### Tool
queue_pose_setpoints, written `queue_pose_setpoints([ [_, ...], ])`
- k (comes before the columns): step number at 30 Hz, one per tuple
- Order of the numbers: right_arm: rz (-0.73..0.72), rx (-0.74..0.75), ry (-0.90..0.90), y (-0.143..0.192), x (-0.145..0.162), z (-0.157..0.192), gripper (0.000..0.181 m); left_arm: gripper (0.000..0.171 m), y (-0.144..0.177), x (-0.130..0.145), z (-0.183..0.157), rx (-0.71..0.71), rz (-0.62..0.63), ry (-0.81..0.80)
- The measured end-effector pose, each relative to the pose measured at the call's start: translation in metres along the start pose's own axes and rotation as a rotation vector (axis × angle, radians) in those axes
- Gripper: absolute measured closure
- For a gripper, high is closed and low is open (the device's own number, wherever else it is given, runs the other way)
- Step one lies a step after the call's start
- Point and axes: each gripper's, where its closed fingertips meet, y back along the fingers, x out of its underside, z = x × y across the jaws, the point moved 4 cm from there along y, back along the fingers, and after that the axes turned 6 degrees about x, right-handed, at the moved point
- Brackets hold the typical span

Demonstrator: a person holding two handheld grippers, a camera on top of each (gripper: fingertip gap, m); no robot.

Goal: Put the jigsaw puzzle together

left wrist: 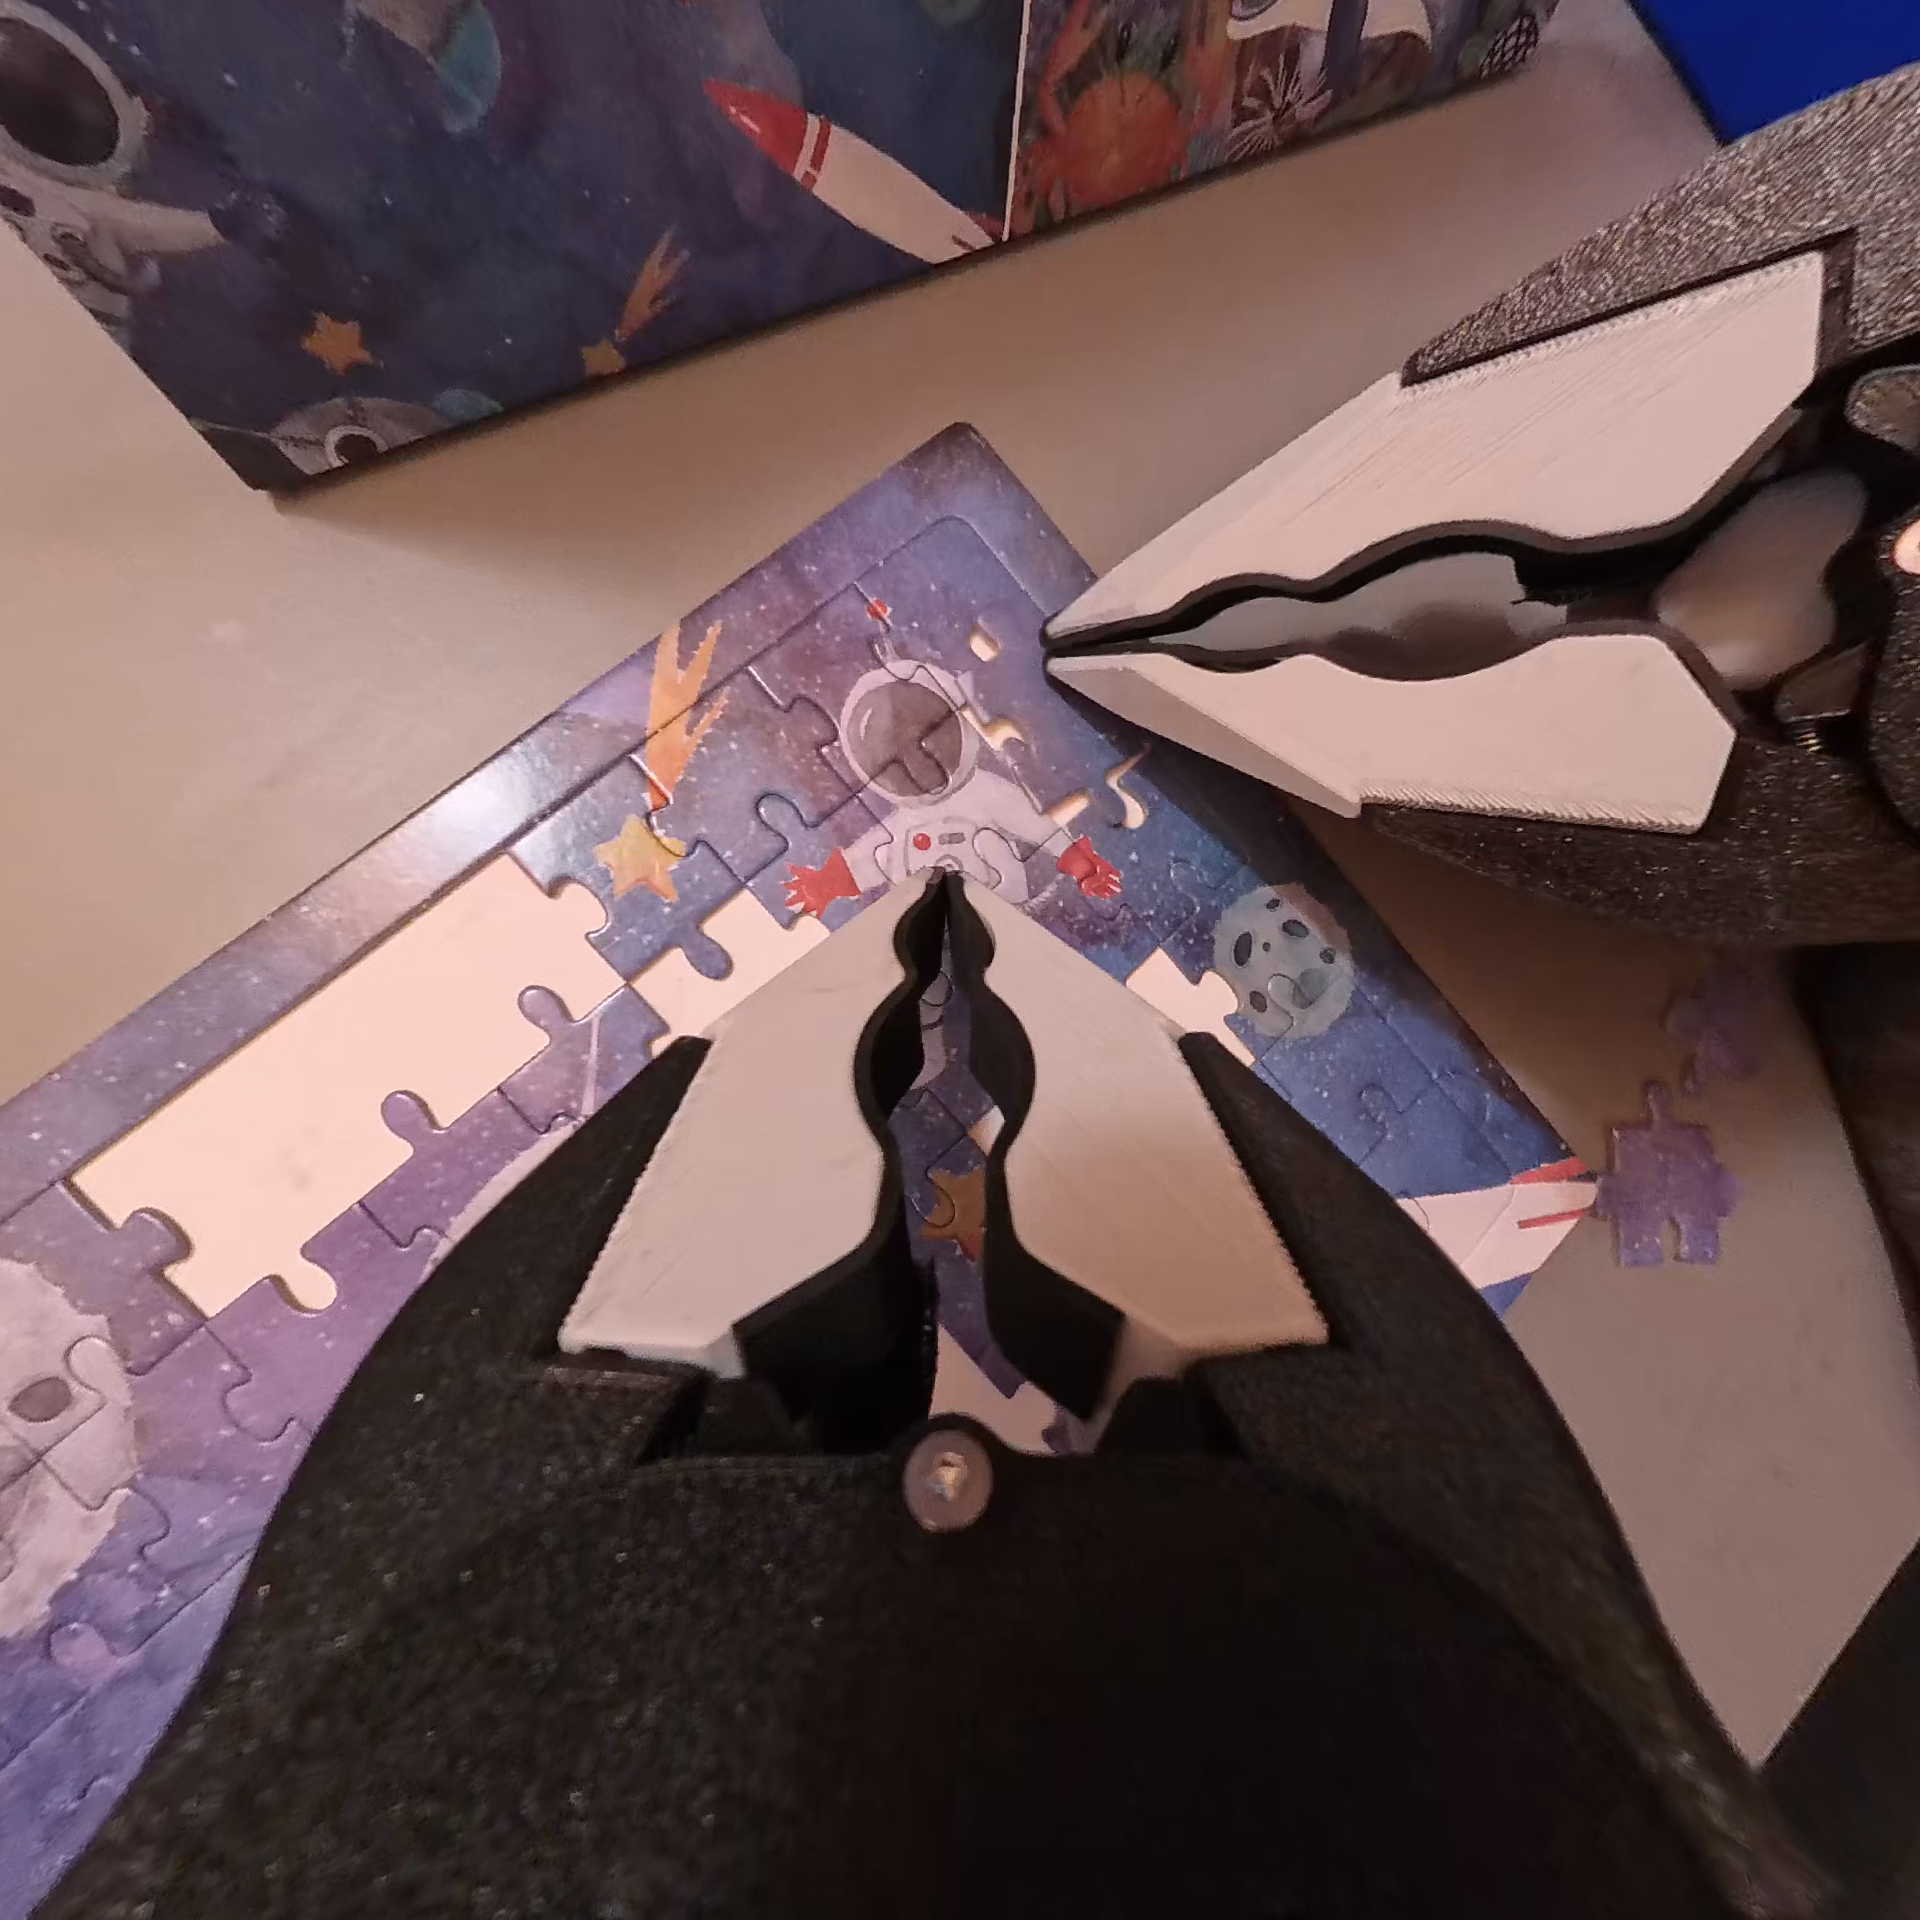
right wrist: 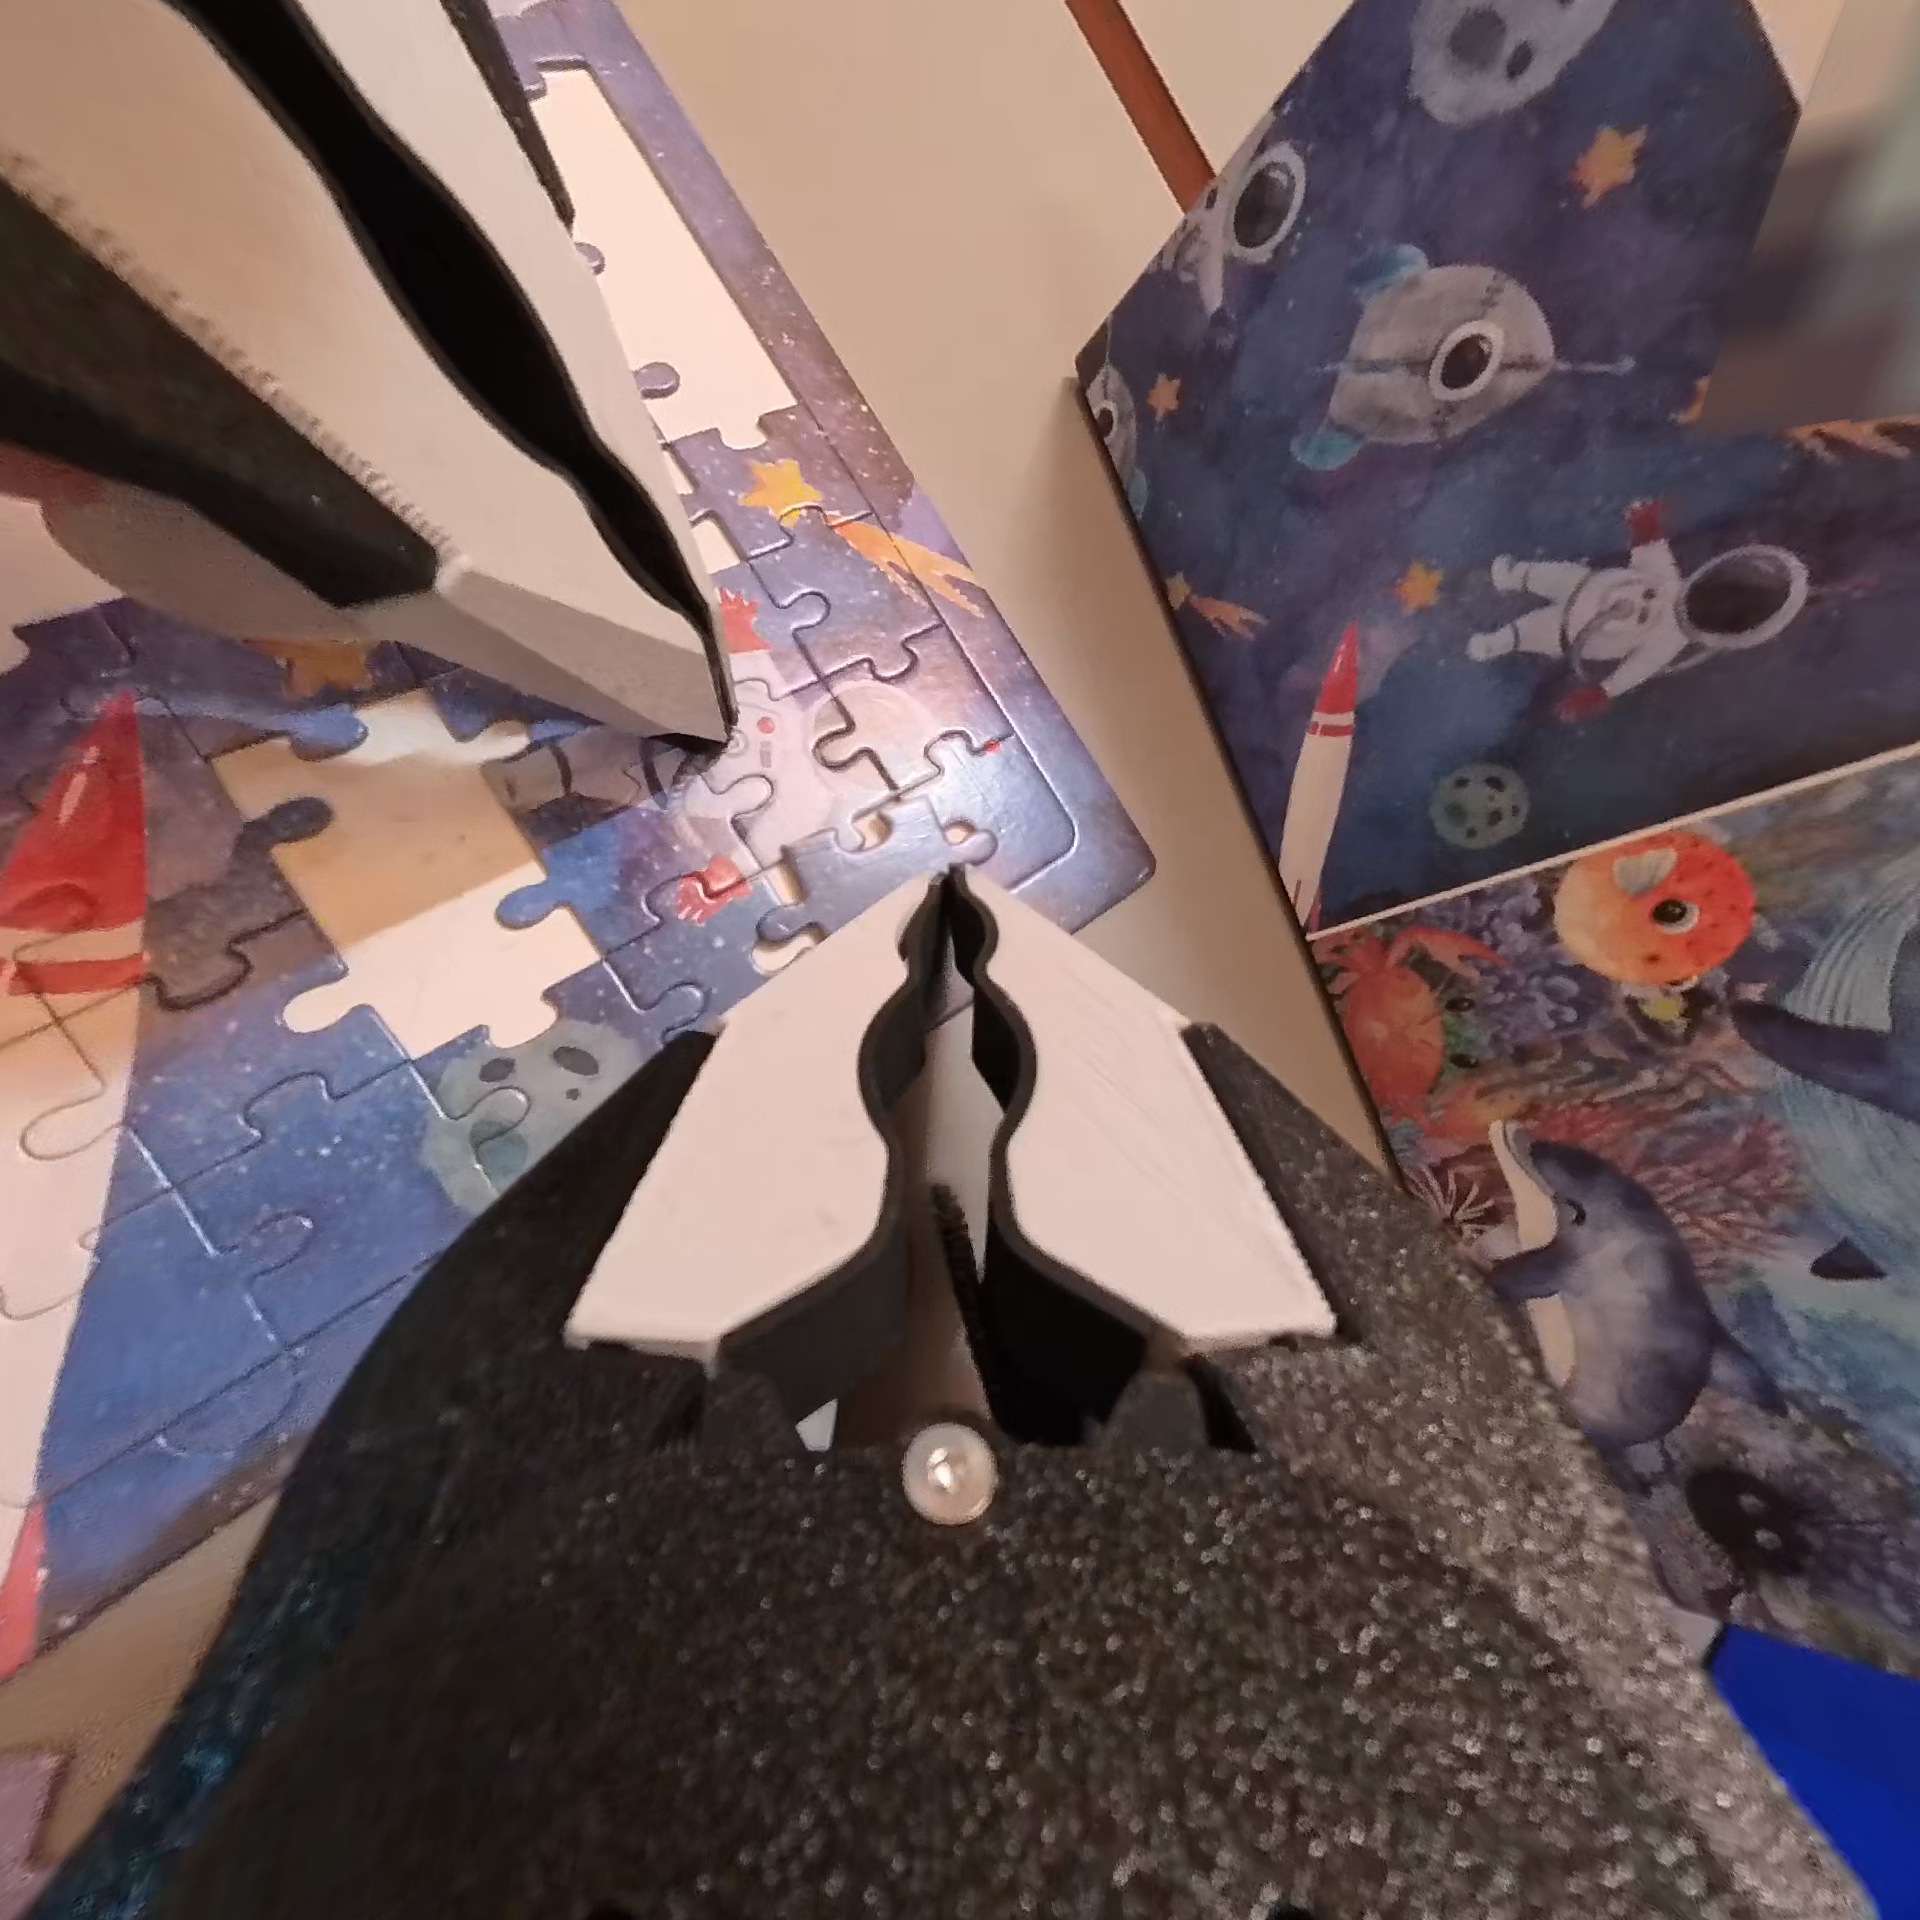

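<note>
The jigsaw puzzle (left wrist: 1049, 790) is laid flat on the beige table (left wrist: 312, 623), its far corner near the picture box (left wrist: 520, 208). The left gripper (left wrist: 943, 878) is pressed tips-together on the astronaut, nothing held. The right gripper (left wrist: 1051, 655) is likewise closed and empty at the puzzle's edge, perhaps touching. Two loose pieces (left wrist: 1662, 1195) are seen just beside the right border.

beige table (left wrist: 312, 582), blue object (right wrist: 1808, 1725) at edge

Glossy cardboard puzzle (left wrist: 727, 790), matt white plastic claw (left wrist: 940, 883), smooth table (left wrist: 312, 623)
</note>
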Motion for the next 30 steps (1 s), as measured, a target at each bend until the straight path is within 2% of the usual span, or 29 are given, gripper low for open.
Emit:
queue_pose_setpoints([
  [6, -0.010, -0.072, 0.183, 0.000, 0.000, -0.004, 0.181, 0.171, 0.000, 0.000, 0.001, 0.034, -0.012, 0.023],
  [9, 0.014, -0.086, 0.209, 0.003, 0.000, -0.011, 0.181, 0.171, 0.000, 0.000, 0.002, 0.049, -0.016, 0.033],
  [12, -0.008, -0.058, 0.094, 0.015, -0.007, -0.011, 0.181, 0.171, 0.001, 0.001, 0.002, 0.060, -0.019, 0.040],
  [15, 0.113, 0.065, -0.106, 0.014, 0.002, -0.015, 0.181, 0.171, 0.001, 0.001, 0.002, 0.068, -0.018, 0.047],
  [17, 0.166, 0.077, -0.218, 0.010, 0.006, -0.013, 0.166, 0.171, 0.001, 0.000, 0.002, 0.068, -0.018, 0.046],
  [18, 0.174, 0.035, -0.269, 0.007, 0.004, -0.008, 0.149, 0.171, 0.001, 0.001, 0.002, 0.066, -0.018, 0.045],
  [21, 0.129, 0.003, -0.347, 0.010, -0.006, -0.005, 0.133, 0.171, 0.001, 0.001, 0.002, 0.069, -0.020, 0.044],
  [24, 0.103, -0.054, -0.432, 0.011, -0.010, 0.001, 0.133, 0.171, 0.001, 0.001, 0.003, 0.087, -0.024, 0.060],
  [26, 0.082, -0.046, -0.436, 0.015, -0.012, 0.000, 0.140, 0.171, 0.001, 0.001, 0.003, 0.098, -0.024, 0.070],
  [30, 0.075, -0.113, -0.401, 0.016, -0.016, 0.016, 0.140, 0.171, 0.002, 0.001, 0.004, 0.103, -0.025, 0.077],
])
